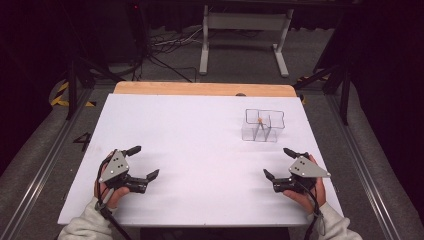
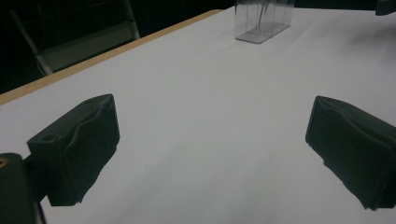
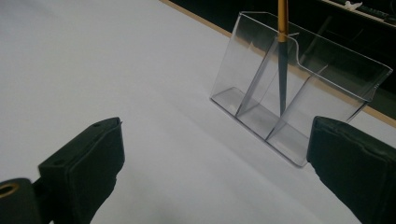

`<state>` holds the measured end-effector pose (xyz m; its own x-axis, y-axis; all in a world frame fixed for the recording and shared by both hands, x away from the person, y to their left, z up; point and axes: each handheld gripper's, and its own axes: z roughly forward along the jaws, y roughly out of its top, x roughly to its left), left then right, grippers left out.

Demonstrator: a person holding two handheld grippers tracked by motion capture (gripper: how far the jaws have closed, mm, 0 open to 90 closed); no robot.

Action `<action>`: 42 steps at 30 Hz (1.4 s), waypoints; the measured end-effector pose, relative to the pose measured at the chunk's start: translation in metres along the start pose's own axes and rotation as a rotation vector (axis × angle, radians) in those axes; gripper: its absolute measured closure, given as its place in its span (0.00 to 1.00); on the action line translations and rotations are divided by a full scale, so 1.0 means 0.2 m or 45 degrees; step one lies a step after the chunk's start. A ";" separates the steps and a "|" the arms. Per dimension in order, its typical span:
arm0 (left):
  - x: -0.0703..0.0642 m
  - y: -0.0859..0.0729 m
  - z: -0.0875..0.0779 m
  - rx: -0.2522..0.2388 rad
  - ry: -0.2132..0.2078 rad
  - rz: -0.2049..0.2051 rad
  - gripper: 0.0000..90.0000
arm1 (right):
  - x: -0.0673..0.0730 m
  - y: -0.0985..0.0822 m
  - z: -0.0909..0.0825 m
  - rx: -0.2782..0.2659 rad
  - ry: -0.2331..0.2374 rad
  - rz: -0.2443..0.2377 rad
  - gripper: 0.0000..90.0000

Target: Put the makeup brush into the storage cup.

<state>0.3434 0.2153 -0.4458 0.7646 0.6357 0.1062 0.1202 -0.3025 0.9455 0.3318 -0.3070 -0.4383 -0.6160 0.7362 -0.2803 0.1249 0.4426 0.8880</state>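
My left hand-held gripper (image 1: 142, 162) sits well away from the clear acrylic organizer (image 1: 263, 125), jaws spread wide, holding nothing. That organizer stands on the white tabletop (image 1: 190, 140), a pencil (image 3: 282, 56) upright in its middle compartment. My right hand-held gripper (image 1: 278, 162), jaws apart too, is nearer, the organizer just ahead of it.

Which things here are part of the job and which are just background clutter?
Part of the job:
- clear divided holder, standing on the white table
- pencil-like stick, upright in the holder's middle compartment
- left gripper and right gripper, both open and holding nothing

Just lying about:
- white metal stand beyond the table
- cables on the floor
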 end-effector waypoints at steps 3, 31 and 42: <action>0.00 0.00 0.00 0.006 0.006 0.007 0.04 | -0.01 0.00 0.00 -0.013 -0.001 0.015 0.05; -0.02 0.00 0.01 0.018 -0.003 0.006 0.04 | -0.02 0.01 -0.01 -0.046 -0.016 0.048 0.06; -0.01 0.00 0.01 0.018 -0.003 0.005 0.04 | -0.02 0.01 0.00 -0.049 -0.018 0.047 0.06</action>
<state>0.3426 0.2129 -0.4472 0.7664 0.6330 0.1092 0.1264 -0.3152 0.9406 0.3332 -0.3092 -0.4359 -0.6004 0.7590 -0.2519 0.1173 0.3952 0.9111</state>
